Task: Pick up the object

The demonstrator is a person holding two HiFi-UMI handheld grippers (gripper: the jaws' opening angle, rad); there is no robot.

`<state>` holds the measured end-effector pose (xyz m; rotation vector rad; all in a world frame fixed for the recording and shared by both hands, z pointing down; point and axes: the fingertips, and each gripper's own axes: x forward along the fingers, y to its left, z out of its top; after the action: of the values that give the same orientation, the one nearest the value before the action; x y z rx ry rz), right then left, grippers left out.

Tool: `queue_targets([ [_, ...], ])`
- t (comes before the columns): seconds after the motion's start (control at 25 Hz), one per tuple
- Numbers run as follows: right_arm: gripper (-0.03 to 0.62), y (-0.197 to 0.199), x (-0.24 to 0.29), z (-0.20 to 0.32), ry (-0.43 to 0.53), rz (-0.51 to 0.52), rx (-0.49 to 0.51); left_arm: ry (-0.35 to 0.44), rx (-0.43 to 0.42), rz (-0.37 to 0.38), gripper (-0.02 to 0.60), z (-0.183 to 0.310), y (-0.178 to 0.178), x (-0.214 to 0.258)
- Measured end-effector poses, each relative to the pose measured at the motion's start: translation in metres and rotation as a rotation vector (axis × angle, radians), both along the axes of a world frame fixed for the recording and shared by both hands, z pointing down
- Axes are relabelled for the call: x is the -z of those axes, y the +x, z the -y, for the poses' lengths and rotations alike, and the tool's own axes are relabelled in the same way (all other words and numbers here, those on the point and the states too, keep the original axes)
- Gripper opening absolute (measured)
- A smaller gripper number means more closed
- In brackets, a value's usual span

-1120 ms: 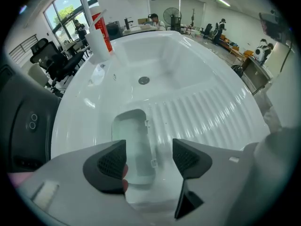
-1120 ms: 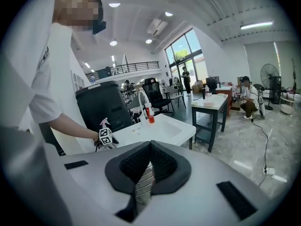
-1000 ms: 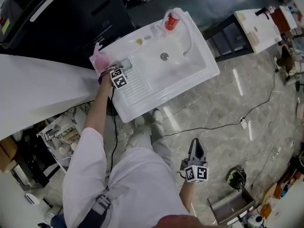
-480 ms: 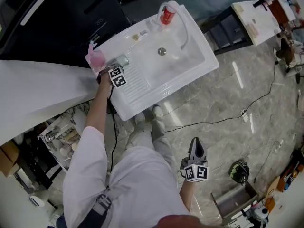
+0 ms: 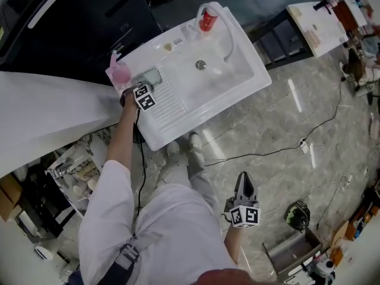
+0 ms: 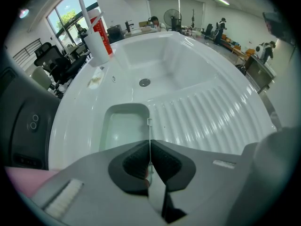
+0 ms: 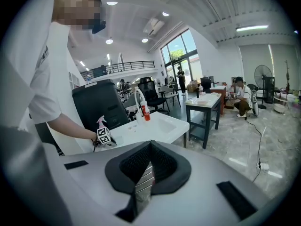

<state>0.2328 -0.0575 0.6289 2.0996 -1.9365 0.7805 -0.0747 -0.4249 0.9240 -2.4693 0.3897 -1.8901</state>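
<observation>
My left gripper (image 5: 141,86) is at the left corner of the white sink unit (image 5: 237,86), just in front of a shallow rounded recess (image 5: 148,76). In the left gripper view its jaws (image 6: 149,142) are shut on a thin pale strip (image 6: 149,126). The strip is seen edge-on and sticks out over the recess (image 6: 123,126); I cannot tell what it is. My right gripper (image 5: 244,180) hangs low by the person's right side over the floor. It is shut with nothing between its jaws (image 7: 149,147).
A pink spray bottle (image 5: 119,71) stands just left of the left gripper. A red bottle (image 5: 208,19) and a white tap (image 5: 228,37) are at the basin's far end, with the drain (image 5: 200,65) in the basin. A table (image 5: 317,25) stands at the right. Cables (image 5: 279,150) lie on the floor.
The left gripper has stayed at the sink's left corner by the recess, with only a small shift in the picture. The right gripper has not moved.
</observation>
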Motion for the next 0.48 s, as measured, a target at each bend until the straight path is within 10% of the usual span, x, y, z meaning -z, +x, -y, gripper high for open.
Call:
queue_targets([
  [0.48, 0.003, -0.009, 0.009, 0.009, 0.044, 0.007, 0.086, 0.051, 0.115, -0.272, 0.006, -0.013, 0.020, 0.081],
])
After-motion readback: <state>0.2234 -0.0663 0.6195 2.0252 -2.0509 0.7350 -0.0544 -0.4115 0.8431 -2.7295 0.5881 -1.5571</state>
